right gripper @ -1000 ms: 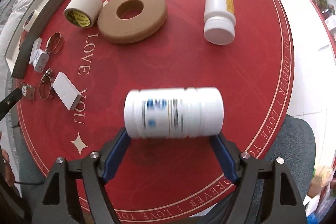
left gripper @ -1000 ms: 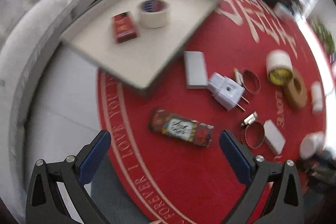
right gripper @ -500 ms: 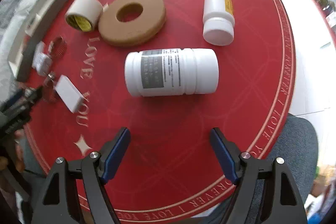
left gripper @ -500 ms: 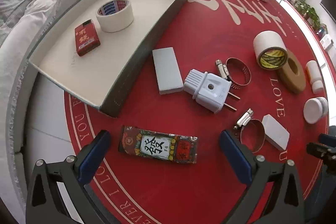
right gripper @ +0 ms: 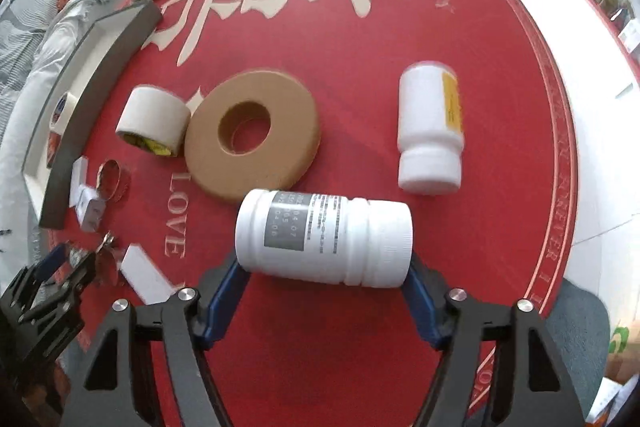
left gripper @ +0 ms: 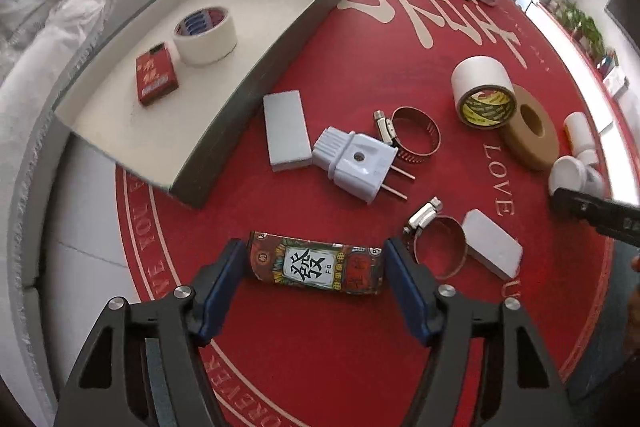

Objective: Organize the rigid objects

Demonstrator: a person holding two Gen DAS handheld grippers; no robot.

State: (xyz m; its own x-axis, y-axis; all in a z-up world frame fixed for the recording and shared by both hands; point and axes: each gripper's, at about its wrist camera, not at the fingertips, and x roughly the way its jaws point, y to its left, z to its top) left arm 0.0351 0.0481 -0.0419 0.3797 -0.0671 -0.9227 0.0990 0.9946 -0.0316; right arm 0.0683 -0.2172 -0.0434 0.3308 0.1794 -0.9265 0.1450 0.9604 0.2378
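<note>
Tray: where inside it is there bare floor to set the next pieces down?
The tray is bare along the near half, between the red box and the corner nearest the camera, and toward the far right end past the tape roll. Outside, the mat between plug and hose clamps is crowded.

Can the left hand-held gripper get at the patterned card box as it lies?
Likely yes: the left hand-held gripper, jaws just closing, straddles the flat patterned card box end to end, nothing between.
</note>
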